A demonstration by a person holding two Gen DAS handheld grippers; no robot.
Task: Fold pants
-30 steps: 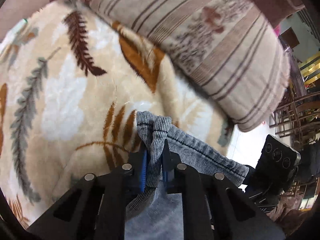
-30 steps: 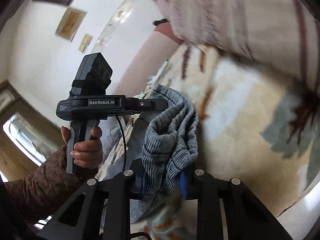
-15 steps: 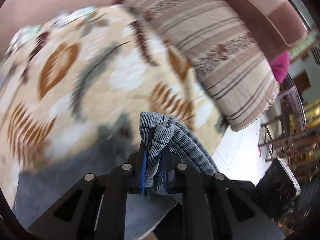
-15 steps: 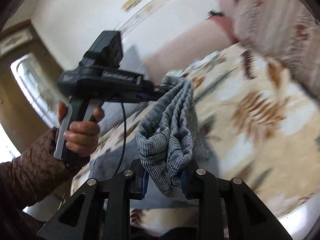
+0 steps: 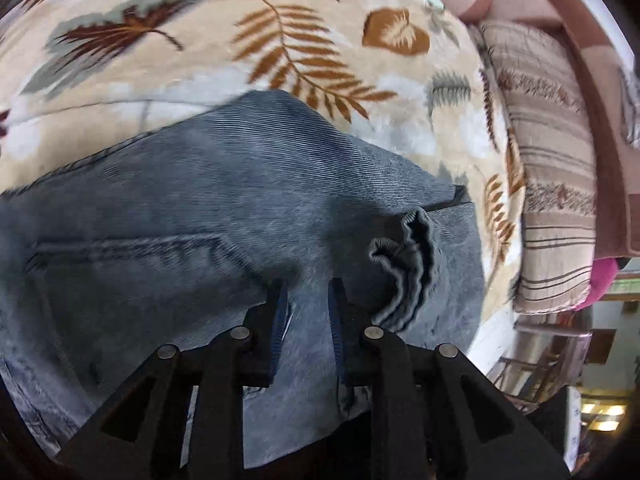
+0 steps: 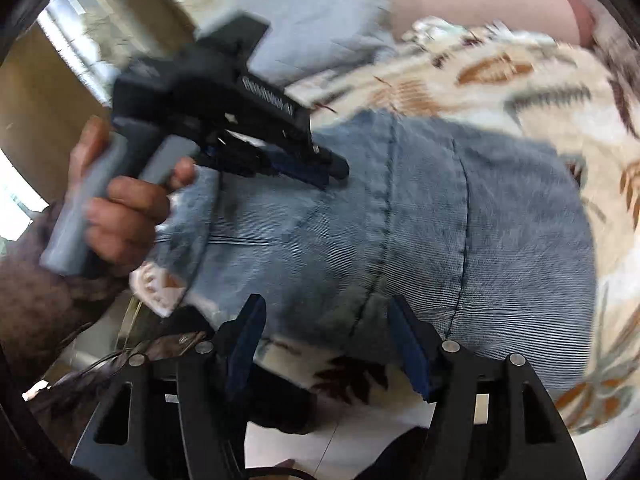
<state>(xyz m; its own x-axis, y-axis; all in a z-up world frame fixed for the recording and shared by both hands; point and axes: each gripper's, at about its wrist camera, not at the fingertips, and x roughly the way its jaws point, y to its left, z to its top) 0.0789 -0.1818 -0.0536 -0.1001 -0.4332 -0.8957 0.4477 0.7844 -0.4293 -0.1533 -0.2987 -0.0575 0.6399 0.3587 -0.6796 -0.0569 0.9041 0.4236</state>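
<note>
The blue-grey denim pants (image 5: 200, 208) lie folded over on the leaf-patterned blanket (image 5: 280, 52). A bunched hem (image 5: 404, 264) rests on top, just right of my left gripper (image 5: 306, 296), which is open and empty above the cloth. In the right wrist view the pants (image 6: 420, 220) spread across the blanket (image 6: 540, 80). My right gripper (image 6: 328, 320) is open wide and empty at their near edge. The left gripper (image 6: 320, 168) shows there too, held in a hand above the pants.
A striped beige pillow (image 5: 552, 168) lies at the right of the bed by a pink headboard (image 5: 592, 40). A grey pillow (image 6: 320, 12) lies at the far end. The bed edge and white floor (image 6: 340, 440) are just below my right gripper.
Both grippers carried the pants' end over, lowered it onto the rest of the pants and let go. Both jaws have opened and now hold nothing.
</note>
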